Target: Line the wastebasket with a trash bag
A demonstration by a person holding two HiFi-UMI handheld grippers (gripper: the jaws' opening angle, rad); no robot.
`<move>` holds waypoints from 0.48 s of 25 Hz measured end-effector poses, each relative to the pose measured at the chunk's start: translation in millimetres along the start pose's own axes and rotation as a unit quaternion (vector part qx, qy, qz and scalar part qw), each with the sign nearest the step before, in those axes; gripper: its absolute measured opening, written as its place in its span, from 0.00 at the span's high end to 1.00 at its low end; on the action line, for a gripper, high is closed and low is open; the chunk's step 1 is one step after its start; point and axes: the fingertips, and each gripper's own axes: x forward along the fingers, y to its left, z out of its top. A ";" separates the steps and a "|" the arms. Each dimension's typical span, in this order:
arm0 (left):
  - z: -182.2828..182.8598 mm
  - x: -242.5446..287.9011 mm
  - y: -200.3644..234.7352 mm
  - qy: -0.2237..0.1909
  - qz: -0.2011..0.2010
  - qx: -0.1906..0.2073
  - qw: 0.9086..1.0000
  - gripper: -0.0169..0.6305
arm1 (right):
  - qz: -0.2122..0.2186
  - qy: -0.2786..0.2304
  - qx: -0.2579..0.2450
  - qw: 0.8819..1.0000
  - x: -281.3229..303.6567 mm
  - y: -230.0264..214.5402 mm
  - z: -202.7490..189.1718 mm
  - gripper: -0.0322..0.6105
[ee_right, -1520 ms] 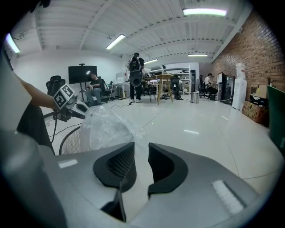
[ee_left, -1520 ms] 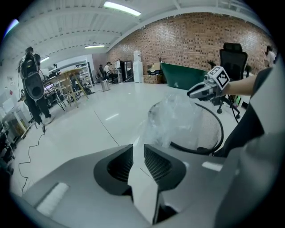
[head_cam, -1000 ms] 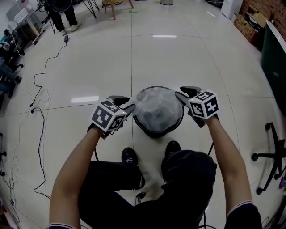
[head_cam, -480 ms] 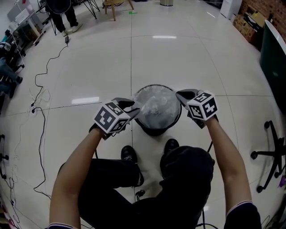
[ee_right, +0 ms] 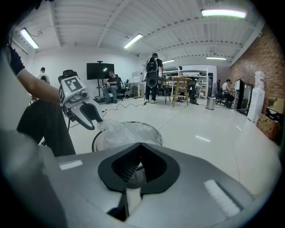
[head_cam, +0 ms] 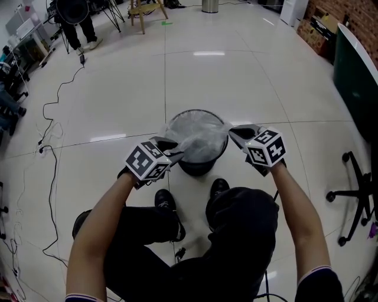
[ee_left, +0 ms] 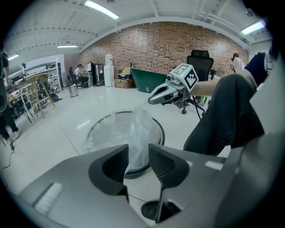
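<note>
A black mesh wastebasket point(head_cam: 198, 168) stands on the floor in front of the person's feet, with a clear trash bag point(head_cam: 198, 133) spread loosely over its top. My left gripper point(head_cam: 176, 147) is at the basket's near-left rim. A peak of the bag's film point(ee_left: 133, 129) is drawn up between its jaws, which are shut on it point(ee_left: 139, 153). My right gripper point(head_cam: 234, 132) hovers at the basket's right rim with its jaws shut together point(ee_right: 140, 146). I cannot see any film between them. From the right gripper view the bag point(ee_right: 129, 131) lies just beyond the tips.
An office chair point(head_cam: 354, 194) stands at the right and a dark green board point(head_cam: 354, 71) at the far right. Cables point(head_cam: 50, 147) run over the tiled floor at the left. The person's shoes point(head_cam: 162, 200) are just behind the basket. People and a stool point(head_cam: 144, 9) are far off.
The right gripper's jaws went from wide open to shut beside the rim. The left gripper has shifted along the near-left rim, drawing the bag's film up and outward.
</note>
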 end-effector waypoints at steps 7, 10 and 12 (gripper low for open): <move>-3.8 11.4 -4.1 0.004 0.041 0.021 0.999 0.81 | 0.000 -0.015 0.013 1.000 -18.2 14.1 -10.5 0.95; -6.5 10.6 -17.6 0.011 0.024 0.030 0.999 0.95 | 0.001 -0.007 0.020 1.000 -24.5 16.9 -24.6 0.95; -11.5 9.4 -27.1 0.022 0.007 0.035 0.999 0.95 | 0.002 0.000 0.025 1.000 -26.9 18.7 -35.9 0.95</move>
